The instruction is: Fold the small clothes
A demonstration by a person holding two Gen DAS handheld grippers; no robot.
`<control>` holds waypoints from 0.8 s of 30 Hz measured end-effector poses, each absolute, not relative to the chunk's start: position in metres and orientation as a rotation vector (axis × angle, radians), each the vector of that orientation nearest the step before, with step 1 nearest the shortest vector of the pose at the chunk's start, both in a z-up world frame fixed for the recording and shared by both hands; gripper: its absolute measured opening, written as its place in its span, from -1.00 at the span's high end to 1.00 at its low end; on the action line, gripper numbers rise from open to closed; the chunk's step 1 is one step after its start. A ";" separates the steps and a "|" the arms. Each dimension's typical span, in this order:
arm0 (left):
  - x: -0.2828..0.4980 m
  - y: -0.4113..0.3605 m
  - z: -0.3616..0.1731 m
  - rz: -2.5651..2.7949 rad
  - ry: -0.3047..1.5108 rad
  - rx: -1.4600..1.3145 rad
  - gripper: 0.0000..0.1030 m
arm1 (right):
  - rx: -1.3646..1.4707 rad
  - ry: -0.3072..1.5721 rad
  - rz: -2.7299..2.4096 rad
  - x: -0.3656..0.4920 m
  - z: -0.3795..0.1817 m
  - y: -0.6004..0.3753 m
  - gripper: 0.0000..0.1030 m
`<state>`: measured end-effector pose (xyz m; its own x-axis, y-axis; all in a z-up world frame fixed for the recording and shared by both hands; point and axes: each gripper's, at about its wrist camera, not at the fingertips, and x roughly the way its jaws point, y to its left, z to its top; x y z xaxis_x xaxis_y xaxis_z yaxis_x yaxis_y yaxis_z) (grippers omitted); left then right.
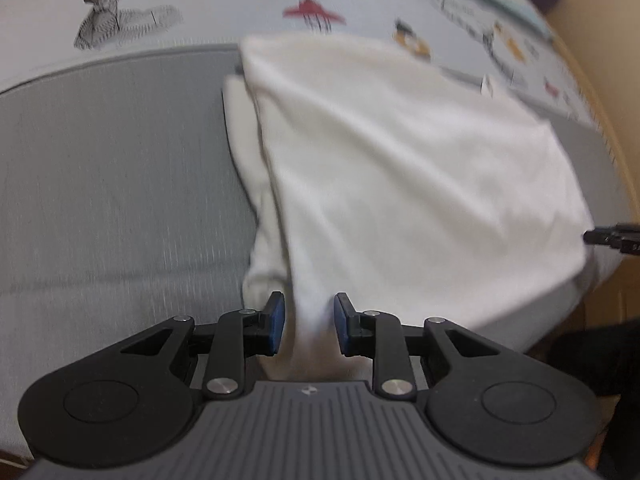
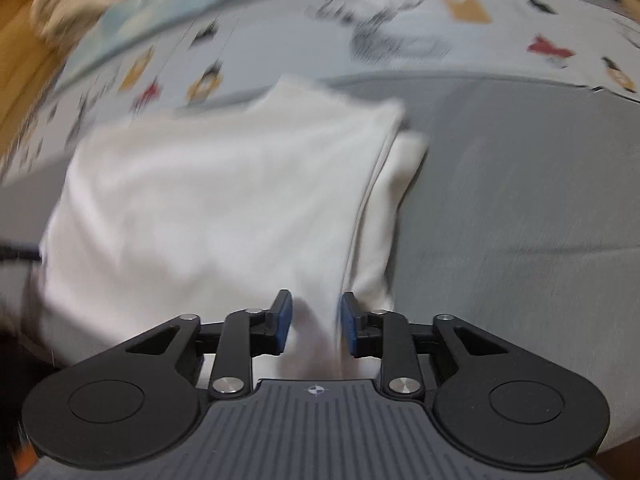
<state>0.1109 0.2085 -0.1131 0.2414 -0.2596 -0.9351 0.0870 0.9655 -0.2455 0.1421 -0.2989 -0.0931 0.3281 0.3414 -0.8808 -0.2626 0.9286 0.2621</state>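
**Mid-fold, both corners pinched**

We hold the white garment (image 1: 400,168) at its near edge on the grey mat (image 1: 112,184). Our left gripper (image 1: 309,322) pinches one near corner, our right gripper (image 2: 316,322) the other. We judge a fold is underway; next we must carry both corners evenly toward the mat's far edge.

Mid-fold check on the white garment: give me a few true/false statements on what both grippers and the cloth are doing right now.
1. The left gripper has white garment cloth between its fingers. True.
2. The right gripper hangs over bare grey cover. False: garment cloth runs between its fingers too.
3. The garment is red. False: it is white.
4. A narrower white layer shows beside the top layer. True.
5. The garment lies on a wooden floor. False: it rests on the grey cover.
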 end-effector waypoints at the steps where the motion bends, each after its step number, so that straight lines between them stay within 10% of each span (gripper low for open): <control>1: 0.108 0.206 -0.115 -0.247 1.319 -0.134 0.72 | 0.047 1.189 0.406 0.136 -0.095 -0.295 0.42; 3: 0.103 0.202 -0.113 -0.248 1.321 -0.088 0.90 | 0.003 1.214 0.419 0.128 -0.101 -0.289 0.42; 6: 0.095 0.211 -0.095 -0.246 1.258 -0.142 0.93 | -0.038 1.177 0.413 0.121 -0.094 -0.286 0.93; 24: 0.102 0.185 -0.100 -0.287 1.315 -0.067 0.74 | 0.076 1.126 0.334 0.128 -0.073 -0.306 0.82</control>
